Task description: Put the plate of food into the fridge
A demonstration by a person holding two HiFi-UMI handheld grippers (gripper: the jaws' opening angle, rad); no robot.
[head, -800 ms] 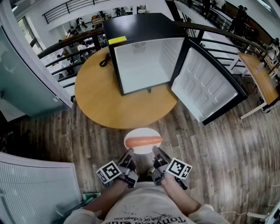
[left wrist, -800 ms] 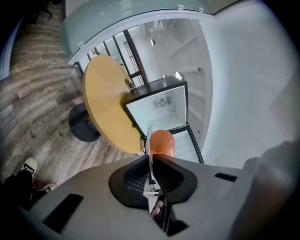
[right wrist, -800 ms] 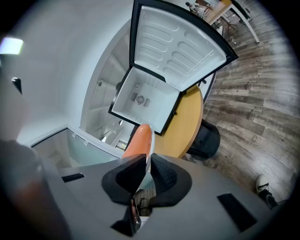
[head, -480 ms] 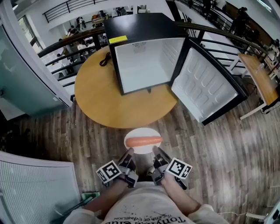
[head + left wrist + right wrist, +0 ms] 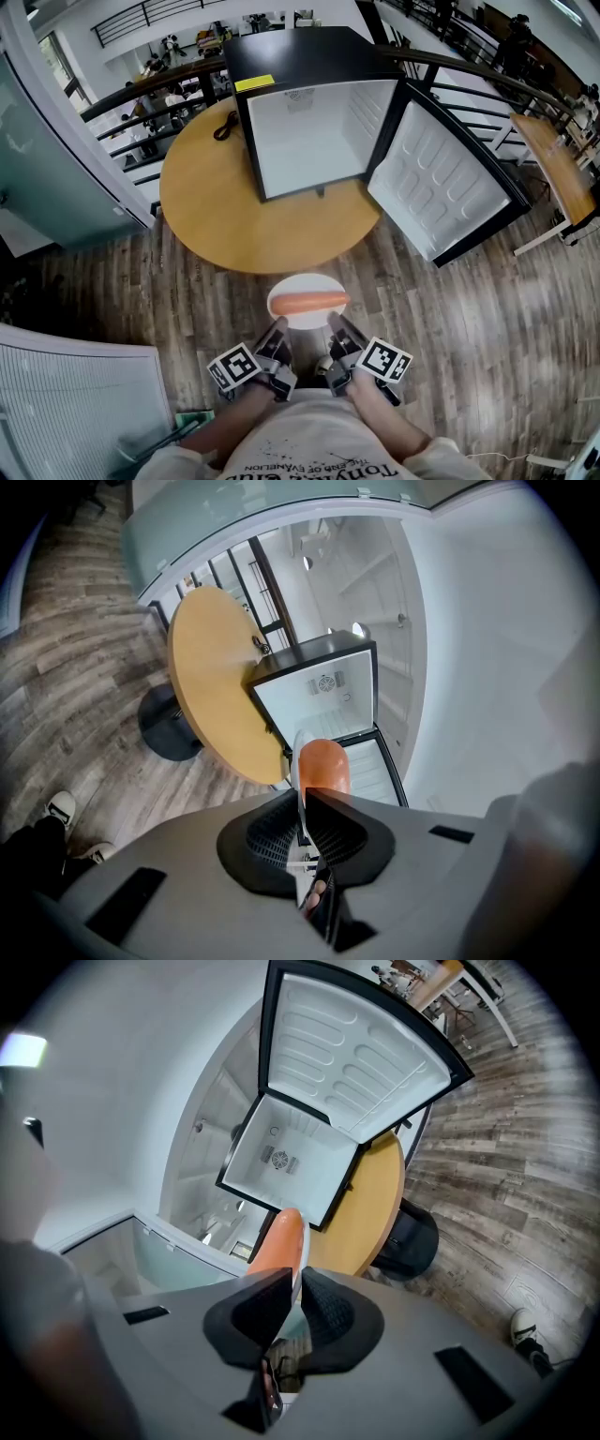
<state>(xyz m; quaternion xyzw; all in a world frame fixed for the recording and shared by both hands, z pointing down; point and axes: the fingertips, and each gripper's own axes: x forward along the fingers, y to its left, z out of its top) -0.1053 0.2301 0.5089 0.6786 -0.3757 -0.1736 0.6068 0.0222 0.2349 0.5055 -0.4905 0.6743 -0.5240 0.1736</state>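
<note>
The only label on the small black fridge (image 5: 309, 131) is a yellow sticker (image 5: 251, 84) at the front edge of its top, and its print is too small to read. The marker cubes on the grippers carry only black and white squares. The shirt print at the bottom of the head view is upside down and I cannot read it surely. The plate (image 5: 306, 283) is white and oval, with one long, smooth, orange-red sausage (image 5: 309, 302) lying across it. It is held in the air over the wooden floor, at 6 o'clock from the round wooden table (image 5: 216, 206). The left gripper (image 5: 277, 326) is closed on the plate's rim at 7 o'clock and the right gripper (image 5: 334, 322) at 5 o'clock. The fridge stands open and empty at 12 o'clock from the plate, its door (image 5: 441, 183) swung out to 3 o'clock.
</note>
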